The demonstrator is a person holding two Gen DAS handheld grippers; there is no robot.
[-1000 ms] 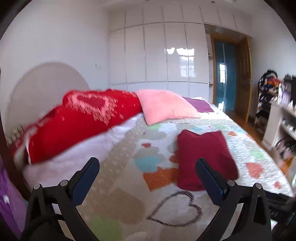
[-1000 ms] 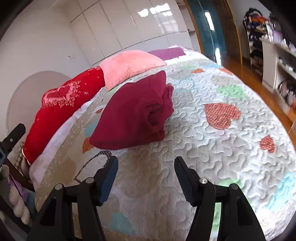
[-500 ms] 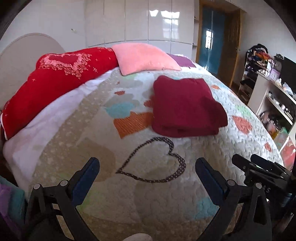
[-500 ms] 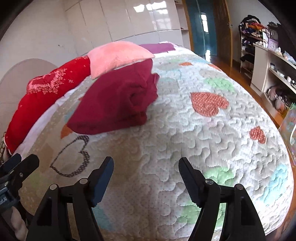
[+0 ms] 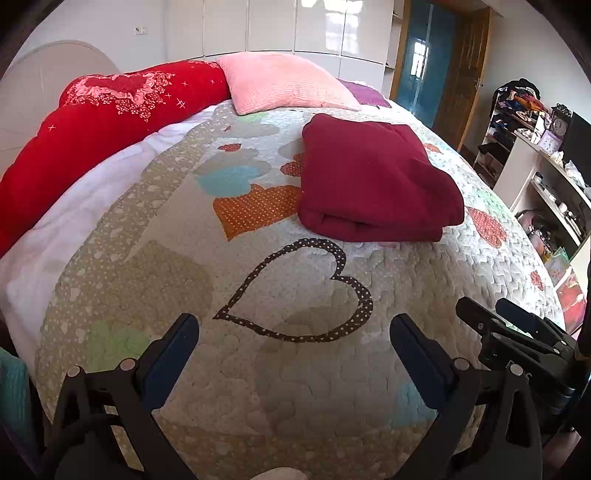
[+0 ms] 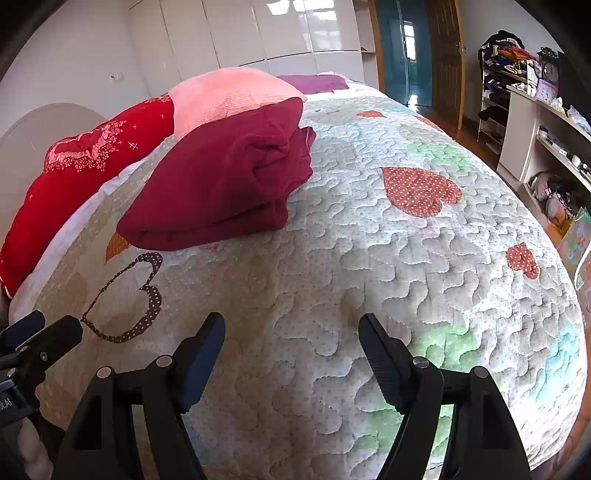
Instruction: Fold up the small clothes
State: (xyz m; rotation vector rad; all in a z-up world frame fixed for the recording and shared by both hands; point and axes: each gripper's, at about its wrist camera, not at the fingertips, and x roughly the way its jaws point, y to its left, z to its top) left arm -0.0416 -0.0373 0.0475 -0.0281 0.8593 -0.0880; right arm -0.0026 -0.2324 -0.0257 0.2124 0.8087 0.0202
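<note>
A dark red garment (image 5: 373,181) lies folded into a thick rectangle on the heart-patterned quilt (image 5: 295,369), its folded edge toward me. In the right wrist view the same garment (image 6: 225,184) sits up and to the left. My left gripper (image 5: 293,332) hovers open over the quilt near the bed's front, well short of the garment, with nothing between its fingers. My right gripper (image 6: 291,332) is open too and empty, over bare quilt (image 6: 406,258) to the garment's right. The right gripper (image 5: 517,339) also shows at the lower right of the left wrist view.
A red heart-print bolster (image 5: 92,114) and a pink pillow (image 5: 284,81) lie at the head of the bed. White wardrobes (image 5: 295,26) stand behind. Shelves and a desk with clutter (image 5: 535,140) line the right wall beside a wooden door (image 5: 458,62).
Both grippers have drawn back from the folded garment toward the bed's front and tilted down. The garment stays put. Both have stayed open.
</note>
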